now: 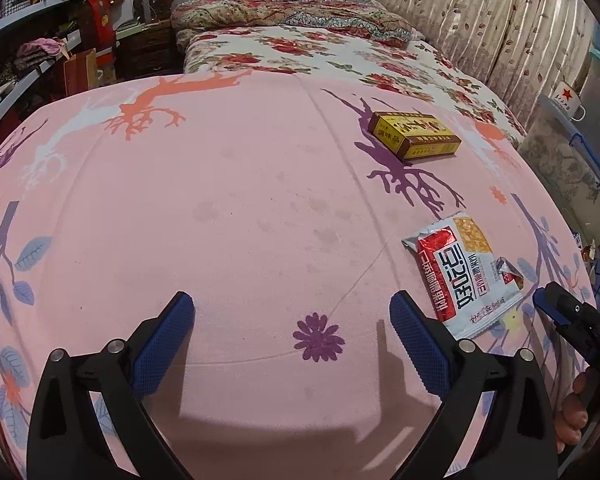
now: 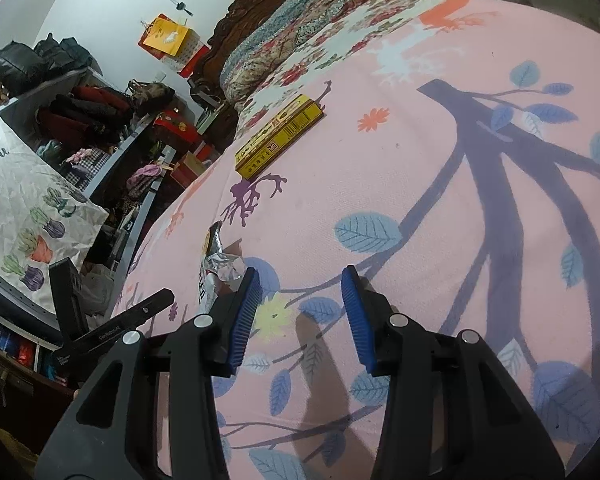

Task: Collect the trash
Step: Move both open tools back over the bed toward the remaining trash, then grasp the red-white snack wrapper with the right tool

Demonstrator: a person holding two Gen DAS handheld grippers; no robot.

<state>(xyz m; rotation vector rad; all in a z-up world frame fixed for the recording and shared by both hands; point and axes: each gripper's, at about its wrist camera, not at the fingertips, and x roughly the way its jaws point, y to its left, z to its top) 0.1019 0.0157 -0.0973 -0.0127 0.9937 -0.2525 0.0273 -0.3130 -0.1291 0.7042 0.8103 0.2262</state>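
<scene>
A red and white snack wrapper (image 1: 464, 272) lies flat on the pink bedspread (image 1: 240, 200), just right of my left gripper (image 1: 292, 300). That gripper is wide open over bare fabric with nothing between its fingers. Farther up the bed sits a yellow and brown box (image 1: 414, 136). In the right wrist view the wrapper's crumpled end (image 2: 216, 268) lies just left of my right gripper (image 2: 300, 272), which is open and empty. The box (image 2: 280, 136) lies beyond it. One blue-tipped finger (image 1: 556, 300) of the right gripper shows at the right edge of the left wrist view.
A white paper bag with cactus prints (image 2: 28, 208) stands at the left, off the bed. Shelves of clothes and bags (image 2: 100, 120) fill the room's left side. Folded quilts (image 1: 284, 12) lie at the headboard. A clear storage bin (image 1: 568, 168) and a mug (image 1: 568, 94) stand at the right.
</scene>
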